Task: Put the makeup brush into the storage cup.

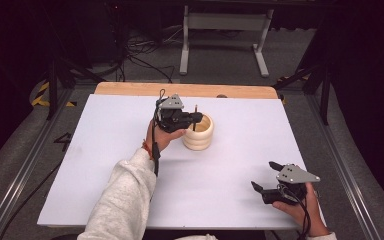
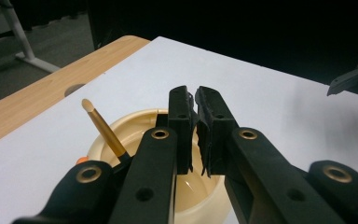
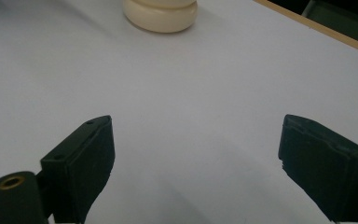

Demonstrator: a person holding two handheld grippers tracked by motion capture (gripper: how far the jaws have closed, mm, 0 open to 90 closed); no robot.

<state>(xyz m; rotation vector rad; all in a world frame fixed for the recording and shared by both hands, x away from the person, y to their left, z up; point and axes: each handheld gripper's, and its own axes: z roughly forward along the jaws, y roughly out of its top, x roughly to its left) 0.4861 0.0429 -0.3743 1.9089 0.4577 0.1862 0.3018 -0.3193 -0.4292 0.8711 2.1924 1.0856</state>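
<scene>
Cream and ribbed, the round holder (image 1: 198, 132) stands on the white table top (image 1: 105, 165), a little beyond its middle. Your left gripper (image 1: 197, 118) hangs just over the rim of this holder, on the side nearer to your left hand (image 1: 163, 136), and its jaws are pressed together with nothing visible between them. A gold-handled stick (image 2: 103, 129) leans inside the holder. Your right gripper (image 1: 264, 176) is well apart from the holder, near the table's front edge, jaws spread wide over bare surface
</scene>
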